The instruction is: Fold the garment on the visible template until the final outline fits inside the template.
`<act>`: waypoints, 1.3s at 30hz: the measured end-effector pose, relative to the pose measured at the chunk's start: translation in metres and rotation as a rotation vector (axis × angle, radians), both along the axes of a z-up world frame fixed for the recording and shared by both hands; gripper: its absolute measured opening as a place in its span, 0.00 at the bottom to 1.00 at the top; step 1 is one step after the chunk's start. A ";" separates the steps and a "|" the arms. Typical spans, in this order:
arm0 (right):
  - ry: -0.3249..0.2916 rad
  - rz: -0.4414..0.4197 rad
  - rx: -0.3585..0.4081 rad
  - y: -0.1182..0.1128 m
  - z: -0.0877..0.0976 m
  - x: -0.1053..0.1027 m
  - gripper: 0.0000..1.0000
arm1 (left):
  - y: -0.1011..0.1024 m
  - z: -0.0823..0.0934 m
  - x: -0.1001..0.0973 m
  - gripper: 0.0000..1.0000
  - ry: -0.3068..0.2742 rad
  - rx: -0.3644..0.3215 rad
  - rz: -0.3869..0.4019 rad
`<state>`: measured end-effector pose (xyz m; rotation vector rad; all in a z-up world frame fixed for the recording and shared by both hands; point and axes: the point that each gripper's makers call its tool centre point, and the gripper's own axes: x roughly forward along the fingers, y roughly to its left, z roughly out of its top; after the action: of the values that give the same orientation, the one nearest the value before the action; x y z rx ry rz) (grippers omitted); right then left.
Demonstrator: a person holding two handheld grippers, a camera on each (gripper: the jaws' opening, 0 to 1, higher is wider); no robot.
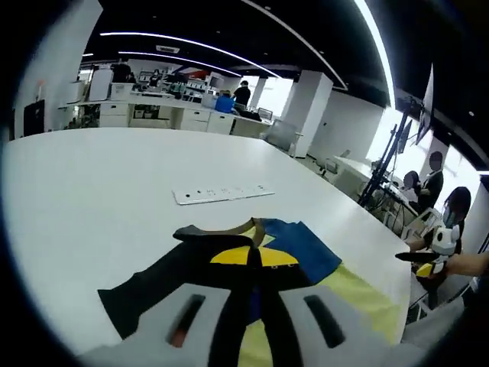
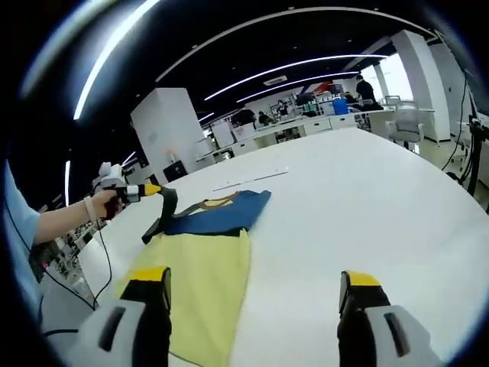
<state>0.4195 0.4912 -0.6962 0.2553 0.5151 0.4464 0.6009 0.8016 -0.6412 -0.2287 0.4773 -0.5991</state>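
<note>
A garment (image 1: 252,267) in black, yellow and blue is seen lying on the white tabletop (image 1: 114,183), near its front edge. In the left gripper view the left tool (image 1: 248,325) is seen with its grey jaws close together, clamped on a black fold of the garment that is pulled up between them. Just beyond the garment, a white power strip (image 1: 221,194) is laid flat on the tabletop. At the right edge of that view the right tool (image 1: 425,260) is seen, held in a person's hand (image 1: 467,264), off the tabletop edge; its state cannot be told there.

In the right gripper view the right tool (image 2: 256,302) is seen wide apart, yellow-tipped black jaws holding nothing, above bare tabletop (image 2: 367,206) with the yellow part of the garment (image 2: 202,267) under its left jaw. The blue part is seen further away, the yellow part nearer. The left tool (image 2: 166,197) is seen at the far-left corner of the garment, gripped by a hand (image 2: 103,203), with a black sleeve lifted off the tabletop. Office desks (image 1: 168,115) and people are seen in the background, well apart from the tabletop.
</note>
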 end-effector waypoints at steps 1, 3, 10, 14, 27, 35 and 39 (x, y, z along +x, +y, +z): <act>0.002 -0.001 -0.002 -0.001 -0.001 -0.001 0.91 | -0.008 0.001 0.002 0.00 0.002 -0.022 -0.006; 0.006 -0.006 0.001 -0.003 -0.002 -0.003 0.91 | -0.023 -0.001 0.005 0.00 -0.009 -0.010 -0.023; 0.025 -0.022 0.002 -0.011 -0.009 -0.010 0.91 | -0.087 0.001 0.018 0.00 -0.017 -0.055 -0.106; 0.038 -0.039 0.010 -0.015 -0.013 -0.012 0.90 | -0.118 -0.005 0.028 0.00 -0.005 -0.057 -0.140; 0.060 -0.070 0.021 -0.024 -0.022 -0.017 0.89 | -0.168 -0.060 -0.008 0.00 0.108 -0.028 -0.272; 0.067 -0.061 0.033 -0.018 -0.026 -0.016 0.89 | -0.175 -0.083 -0.011 0.00 0.153 -0.007 -0.289; 0.072 -0.065 0.039 -0.019 -0.029 -0.017 0.89 | -0.179 -0.090 -0.012 0.00 0.160 0.012 -0.309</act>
<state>0.4020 0.4727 -0.7248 0.3253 0.5674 0.3852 0.5885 0.6227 -0.7309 -0.1932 0.6775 -0.8836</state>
